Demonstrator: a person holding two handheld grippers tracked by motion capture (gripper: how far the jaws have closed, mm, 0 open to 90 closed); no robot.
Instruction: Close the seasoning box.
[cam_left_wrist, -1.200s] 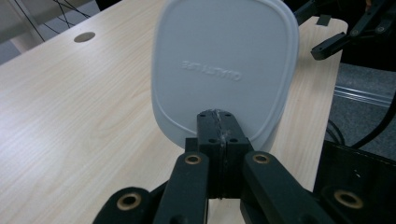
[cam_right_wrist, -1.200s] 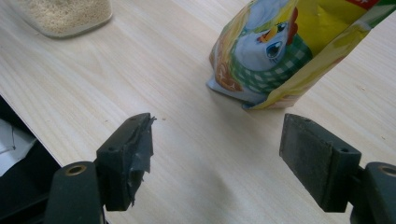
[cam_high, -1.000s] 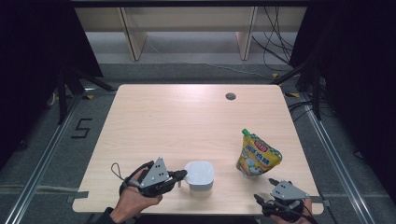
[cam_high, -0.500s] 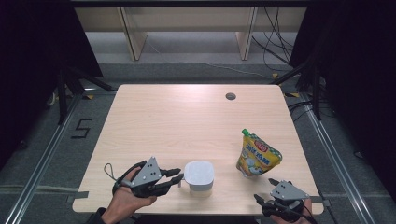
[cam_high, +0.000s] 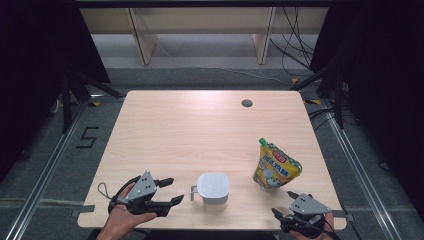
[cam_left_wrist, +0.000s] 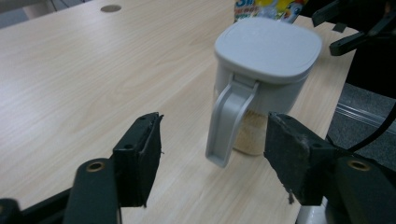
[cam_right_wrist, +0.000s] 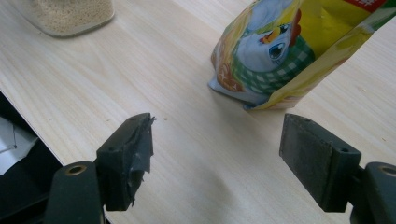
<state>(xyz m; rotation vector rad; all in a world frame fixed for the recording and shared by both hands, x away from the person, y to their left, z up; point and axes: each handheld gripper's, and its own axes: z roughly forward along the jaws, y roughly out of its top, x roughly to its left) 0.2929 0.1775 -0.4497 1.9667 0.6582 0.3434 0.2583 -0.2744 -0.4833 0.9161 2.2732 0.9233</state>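
A white lidded jar (cam_high: 213, 188) with beige grains inside stands near the table's front edge, its handle (cam_left_wrist: 229, 121) pointing left. My left gripper (cam_high: 176, 189) is open just left of that handle, a short gap away. In the left gripper view the jar (cam_left_wrist: 266, 70) stands ahead of the left gripper (cam_left_wrist: 214, 135), whose jaws are spread wide with nothing between them. A yellow stand-up pouch (cam_high: 274, 166) with a green cap stands to the right. My right gripper (cam_high: 281, 203) is open at the front right corner, below the pouch (cam_right_wrist: 289, 51); the right gripper (cam_right_wrist: 217, 140) holds nothing.
The light wooden table (cam_high: 200, 130) has a round cable hole (cam_high: 246, 103) at the back right. Its front edge runs just below both grippers. Wooden shelf legs (cam_high: 142, 40) stand beyond the far edge. A "5" mark (cam_high: 86, 137) is taped on the floor at the left.
My left gripper has drawn back to the left, away from the jar, so the handle now shows. The jar, the pouch and the right gripper have stayed put.
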